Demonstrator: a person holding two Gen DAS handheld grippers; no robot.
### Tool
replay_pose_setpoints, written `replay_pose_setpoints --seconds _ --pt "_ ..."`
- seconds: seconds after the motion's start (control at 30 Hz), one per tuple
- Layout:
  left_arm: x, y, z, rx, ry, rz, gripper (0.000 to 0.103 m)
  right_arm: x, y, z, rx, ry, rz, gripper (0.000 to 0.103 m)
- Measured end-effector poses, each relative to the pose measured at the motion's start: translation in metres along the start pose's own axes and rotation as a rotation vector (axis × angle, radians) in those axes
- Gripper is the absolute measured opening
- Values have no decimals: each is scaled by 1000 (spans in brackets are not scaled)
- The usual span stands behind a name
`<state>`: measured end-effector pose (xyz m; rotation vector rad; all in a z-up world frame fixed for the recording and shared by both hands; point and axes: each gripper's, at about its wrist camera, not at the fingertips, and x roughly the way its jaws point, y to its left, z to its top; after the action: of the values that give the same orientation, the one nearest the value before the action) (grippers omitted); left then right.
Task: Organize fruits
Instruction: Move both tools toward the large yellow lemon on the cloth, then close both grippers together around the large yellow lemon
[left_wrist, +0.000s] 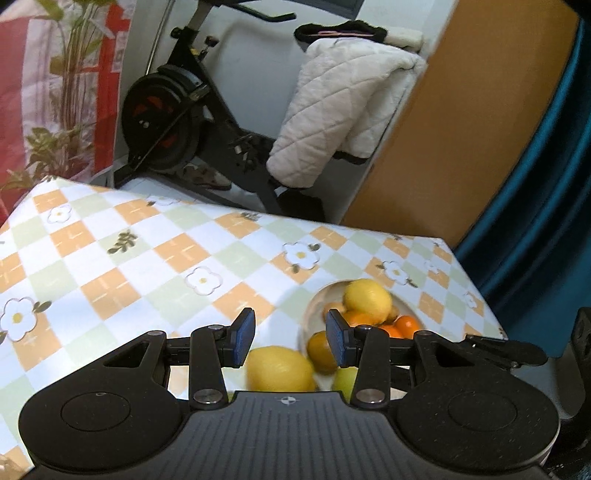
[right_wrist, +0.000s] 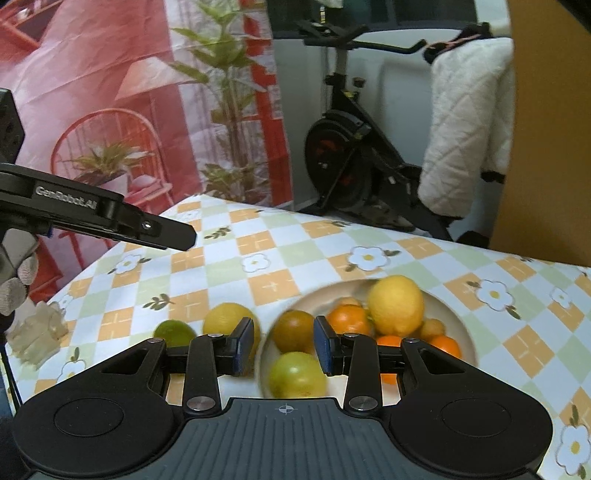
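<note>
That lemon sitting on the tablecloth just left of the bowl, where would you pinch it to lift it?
Probably across the middle of the lemon, coming down from above. It lies alone on the tablecloth, with open cloth behind it, a lime to its left and the bowl to its right. So set the left hand-held gripper front to back, pads on the rounded flanks, not the tapered tips.

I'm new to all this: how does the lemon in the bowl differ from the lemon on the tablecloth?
The lemon in the bowl sits on top of the oranges, highest in the pile; the lemon on the tablecloth lies outside the bowl, beside a green fruit. Both are yellow and similar in size.
</note>
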<state>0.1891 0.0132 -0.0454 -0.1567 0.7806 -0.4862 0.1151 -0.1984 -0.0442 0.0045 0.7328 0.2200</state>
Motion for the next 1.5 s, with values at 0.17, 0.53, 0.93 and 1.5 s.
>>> replay_pose_setpoints --seconds 0.17,0.53,0.93,1.5 --pt "6 19 -5 -19 22 -4 44 13 16 5 -51 30 19 33" --pt "38 39 -26 -93 75 -77 44 55 49 3 -236 128 32 34" --pt "62 43 -33 -121 120 -115 56 77 64 1 -334 157 20 45" --pt "73 44 -45 -158 151 -169 62 89 69 -4 -353 170 6 50"
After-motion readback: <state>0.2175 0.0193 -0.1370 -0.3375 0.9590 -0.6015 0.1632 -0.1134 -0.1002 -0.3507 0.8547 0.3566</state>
